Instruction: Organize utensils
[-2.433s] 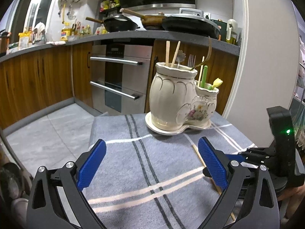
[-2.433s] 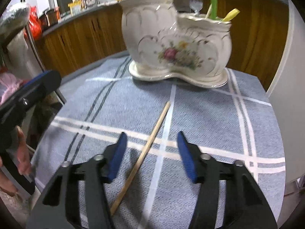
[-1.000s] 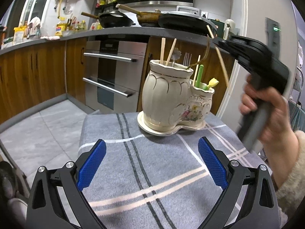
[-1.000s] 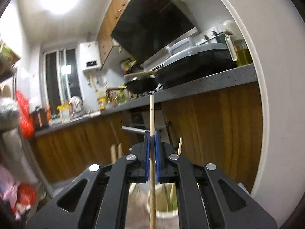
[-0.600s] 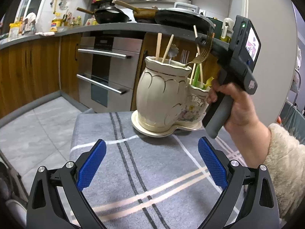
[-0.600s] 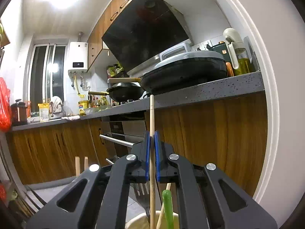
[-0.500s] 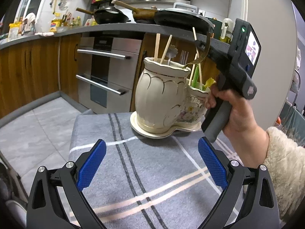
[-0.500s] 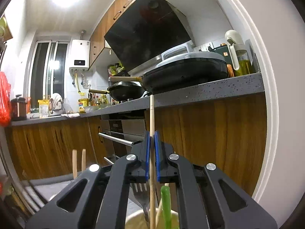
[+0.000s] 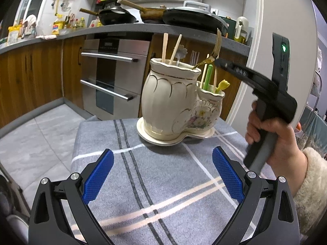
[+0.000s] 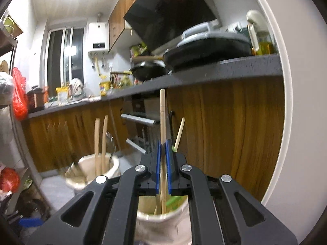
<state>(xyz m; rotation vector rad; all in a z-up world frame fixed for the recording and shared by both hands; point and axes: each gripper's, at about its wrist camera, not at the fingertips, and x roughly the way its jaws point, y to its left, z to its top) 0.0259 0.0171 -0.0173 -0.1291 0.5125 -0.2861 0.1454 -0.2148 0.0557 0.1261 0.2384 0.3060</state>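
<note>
Lowered since the earlier frame, the right gripper (image 10: 162, 163) is clamped on a light, stiff, slippery chopstick (image 10: 162, 118), best pinched mid-shaft, its tip inside the small pot (image 10: 163, 222) of the fragile ceramic holder (image 9: 169, 106) near the table's (image 9: 163, 183) far edge, while the left gripper (image 9: 161, 175) is held open and empty.

A stainless-steel built-in oven (image 9: 114, 77) sits among brown wooden cabinets (image 9: 30, 75), beneath a grey speckled kitchen counter (image 9: 126, 29) carrying black frying pans (image 9: 116, 17); a red plastic bag (image 10: 19, 96) hangs at left.

Upright wooden chopstick (image 10: 162, 110) over cream holder (image 9: 173, 104)
</note>
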